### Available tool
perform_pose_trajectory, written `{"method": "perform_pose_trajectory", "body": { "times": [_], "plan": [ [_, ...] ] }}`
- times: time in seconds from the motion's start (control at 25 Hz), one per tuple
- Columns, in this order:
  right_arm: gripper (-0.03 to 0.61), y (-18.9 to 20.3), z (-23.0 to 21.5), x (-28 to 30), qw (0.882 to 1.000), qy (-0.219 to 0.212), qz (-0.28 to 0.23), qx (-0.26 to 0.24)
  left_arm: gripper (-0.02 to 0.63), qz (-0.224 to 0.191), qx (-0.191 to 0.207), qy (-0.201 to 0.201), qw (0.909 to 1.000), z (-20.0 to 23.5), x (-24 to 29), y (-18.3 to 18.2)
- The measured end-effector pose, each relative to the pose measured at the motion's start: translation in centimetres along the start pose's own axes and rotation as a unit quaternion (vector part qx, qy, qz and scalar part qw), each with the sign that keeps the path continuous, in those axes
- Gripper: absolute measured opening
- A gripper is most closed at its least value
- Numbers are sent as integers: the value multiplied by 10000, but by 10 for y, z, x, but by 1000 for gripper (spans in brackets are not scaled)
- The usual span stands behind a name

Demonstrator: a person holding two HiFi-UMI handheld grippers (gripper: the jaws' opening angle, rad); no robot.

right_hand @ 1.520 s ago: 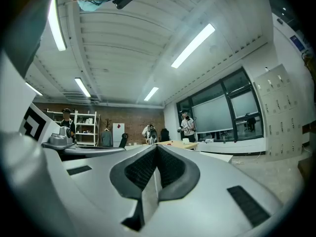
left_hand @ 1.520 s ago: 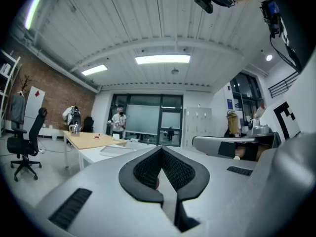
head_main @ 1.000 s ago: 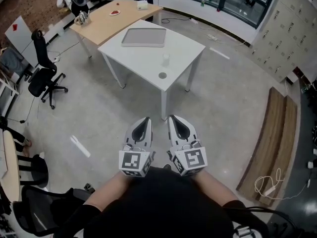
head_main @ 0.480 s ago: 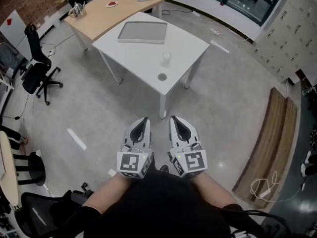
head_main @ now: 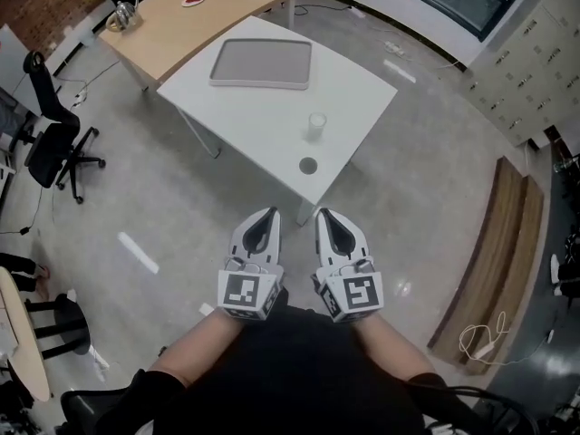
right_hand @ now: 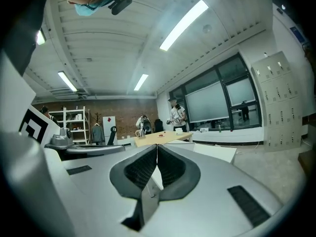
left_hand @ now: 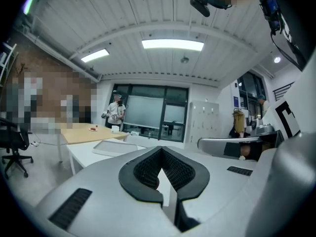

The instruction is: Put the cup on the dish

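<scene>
A small clear cup (head_main: 316, 125) stands on the white table (head_main: 263, 107), near its right side. A small round grey dish (head_main: 308, 165) lies closer to the table's near corner, apart from the cup. My left gripper (head_main: 265, 219) and right gripper (head_main: 328, 219) are held side by side over the floor, just short of that corner. Both are shut with nothing between the jaws. In the left gripper view the closed tips (left_hand: 161, 148) point level at the table (left_hand: 91, 154); the right gripper view shows closed tips (right_hand: 157, 145) too.
A grey tray (head_main: 261, 63) lies on the far part of the white table. A wooden table (head_main: 177, 27) with small items stands behind it. An office chair (head_main: 50, 143) is at the left, a wooden bench (head_main: 494, 252) at the right. People stand at the far windows (left_hand: 116, 113).
Both grippers and the head have come nearer to the white table; the table, cup and dish now sit lower and larger in the head view. Both grippers stay shut.
</scene>
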State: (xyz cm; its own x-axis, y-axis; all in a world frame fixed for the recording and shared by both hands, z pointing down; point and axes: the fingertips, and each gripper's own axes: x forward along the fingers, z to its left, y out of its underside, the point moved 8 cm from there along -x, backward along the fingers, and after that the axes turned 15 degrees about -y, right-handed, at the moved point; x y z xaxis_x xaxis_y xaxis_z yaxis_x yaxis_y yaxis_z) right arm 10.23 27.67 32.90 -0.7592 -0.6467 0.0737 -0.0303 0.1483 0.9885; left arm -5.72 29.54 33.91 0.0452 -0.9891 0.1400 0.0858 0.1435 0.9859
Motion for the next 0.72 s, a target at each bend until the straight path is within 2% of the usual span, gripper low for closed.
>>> {"method": "perform_pose_trajectory", "body": {
  "times": [0.2,0.44,0.72],
  "plan": [
    [14,2,-11,49,9999,116,-73,-14,5,-51,54,223,9997,26,46,-3],
    [14,3,-29,83,9996,254,39,103,5,70,23,298,9995,42,81,-5],
    [14,16,-87,117,9994,219,153,222,5,292,33,123,9995,38,138,8]
  ]
}}
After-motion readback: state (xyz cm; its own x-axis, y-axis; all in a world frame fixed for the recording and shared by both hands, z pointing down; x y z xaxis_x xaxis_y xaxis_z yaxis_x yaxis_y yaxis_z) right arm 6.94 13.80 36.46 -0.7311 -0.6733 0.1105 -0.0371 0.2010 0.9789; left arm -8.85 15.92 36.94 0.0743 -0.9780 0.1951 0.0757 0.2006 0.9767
